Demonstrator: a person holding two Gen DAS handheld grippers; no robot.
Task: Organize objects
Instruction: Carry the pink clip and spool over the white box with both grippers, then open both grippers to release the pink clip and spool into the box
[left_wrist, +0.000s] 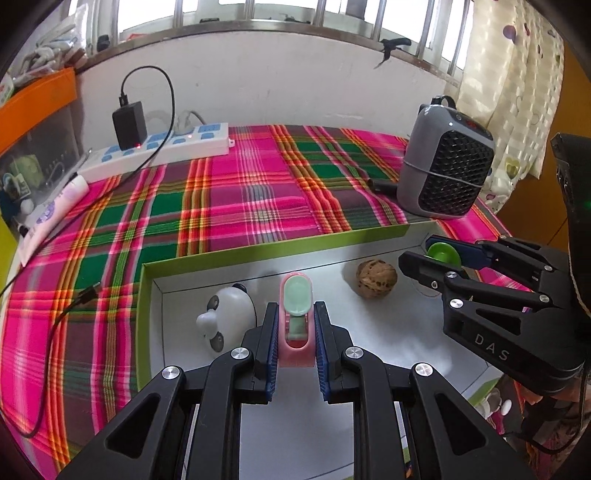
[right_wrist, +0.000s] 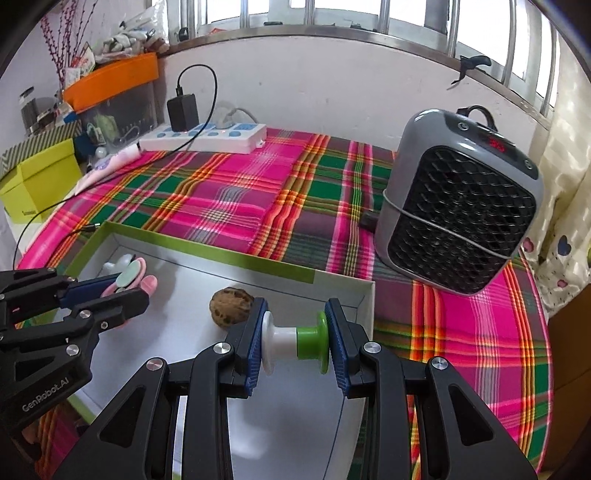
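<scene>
**Box half filled, two pieces in the fingers**

Left wrist view: the left gripper (left_wrist: 295, 325) has its fingers clamped on a pink holder with a pale green insert (left_wrist: 295, 314), held over the white floor of the green-rimmed box (left_wrist: 258, 242). A panda figure (left_wrist: 227, 314) and a walnut (left_wrist: 376, 282) already lie inside, so part of the sorting looks done. The right gripper (left_wrist: 439, 258) reaches in from the right with something green.

Right wrist view: the right gripper (right_wrist: 297, 341) is clamped end to end on a green and white spool (right_wrist: 295, 341), near the box's right wall, beside the walnut (right_wrist: 231, 305). Both held pieces are not yet set down. A grey heater (right_wrist: 461, 206) and power strip (right_wrist: 207, 136) sit outside on the plaid worktop (right_wrist: 221, 199); whether they belong to the task cannot be told.
</scene>
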